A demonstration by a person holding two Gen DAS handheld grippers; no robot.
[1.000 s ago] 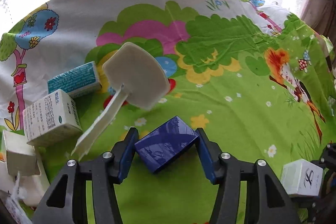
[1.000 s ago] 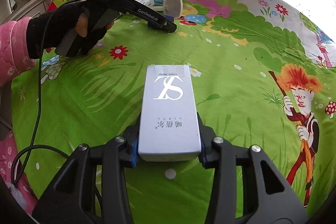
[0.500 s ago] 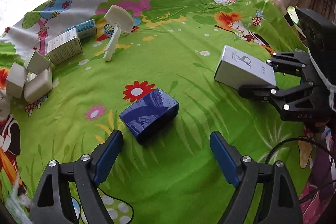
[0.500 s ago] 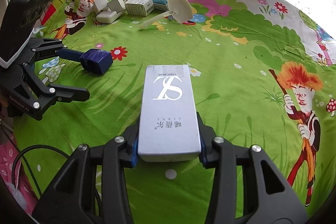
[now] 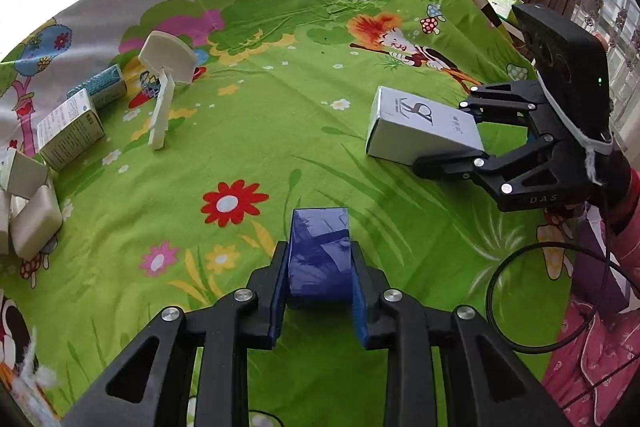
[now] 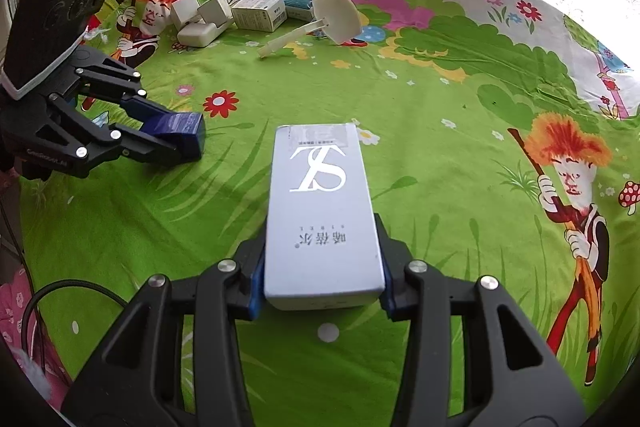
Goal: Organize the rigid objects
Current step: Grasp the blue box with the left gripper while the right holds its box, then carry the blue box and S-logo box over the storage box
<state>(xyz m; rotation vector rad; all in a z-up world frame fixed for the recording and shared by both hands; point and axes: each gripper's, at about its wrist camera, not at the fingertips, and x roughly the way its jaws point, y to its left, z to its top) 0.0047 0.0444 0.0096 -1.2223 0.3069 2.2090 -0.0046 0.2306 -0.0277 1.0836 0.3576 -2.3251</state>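
Observation:
My left gripper [image 5: 319, 291] is shut on a dark blue box [image 5: 319, 251], gripping it by its narrow sides low over the green cartoon cloth; the same gripper [image 6: 176, 143] and blue box [image 6: 180, 131] show at the left of the right wrist view. My right gripper [image 6: 322, 291] is shut on a long pale grey box [image 6: 322, 203] with a large "SL" print, its far end resting toward the cloth. From the left wrist view, that grey box [image 5: 420, 131] lies in the right gripper [image 5: 460, 143] at the right.
At the far left lie a white spatula-like tool [image 5: 166, 75], a teal box [image 5: 102, 85], a white printed carton [image 5: 70, 133] and several white blocks [image 5: 32, 211]. A black cable [image 5: 520, 283] loops by a pink sleeve [image 5: 600, 327]. The cloth-covered table [image 6: 440, 167] drops off at its round edge.
The left gripper drew back from the far pile with the blue box, set it on the cloth, opened wide, then closed on it again along a different axis. The right gripper stayed still.

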